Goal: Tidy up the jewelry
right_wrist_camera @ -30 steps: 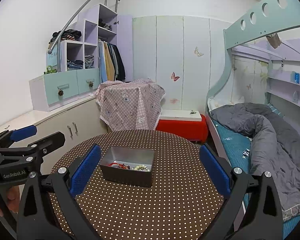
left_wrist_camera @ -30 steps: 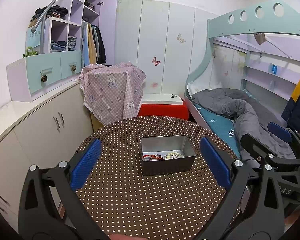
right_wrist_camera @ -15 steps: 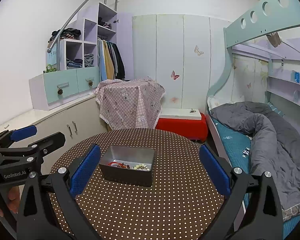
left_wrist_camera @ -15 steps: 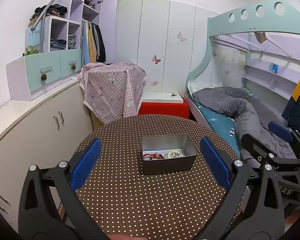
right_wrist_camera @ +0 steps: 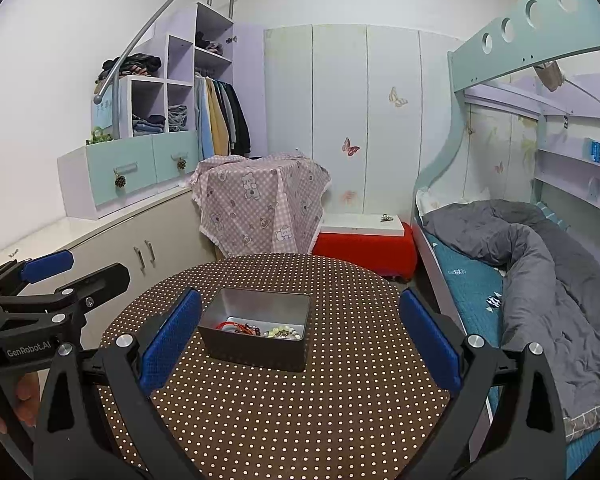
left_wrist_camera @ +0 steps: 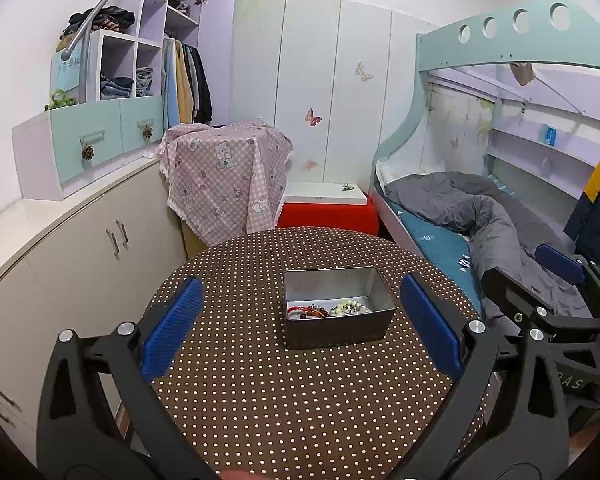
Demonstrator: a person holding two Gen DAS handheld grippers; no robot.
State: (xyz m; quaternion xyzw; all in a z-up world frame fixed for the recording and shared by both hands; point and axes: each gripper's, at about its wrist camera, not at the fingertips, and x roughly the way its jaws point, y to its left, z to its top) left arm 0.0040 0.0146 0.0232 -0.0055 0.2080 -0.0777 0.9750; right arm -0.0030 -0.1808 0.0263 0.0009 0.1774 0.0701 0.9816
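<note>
Metal tin sits mid-table on round polka-dot table, long axis running left-right across both views. Jewelry inside: red bracelet toward left end, pale bead bracelet toward right end, both against near wall.

Left gripper: fingers spread wide, empty, tin dead ahead, slightly right of centre.

Right gripper: fingers spread wide, empty, tin ahead and left of centre, close to left finger.

Neither touching tin. Nearer arm: cannot tell; left looks better lined up.

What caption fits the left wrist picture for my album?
Open left gripper hovers over a polka-dot round table, facing a metal tin holding beaded bracelets.
</note>
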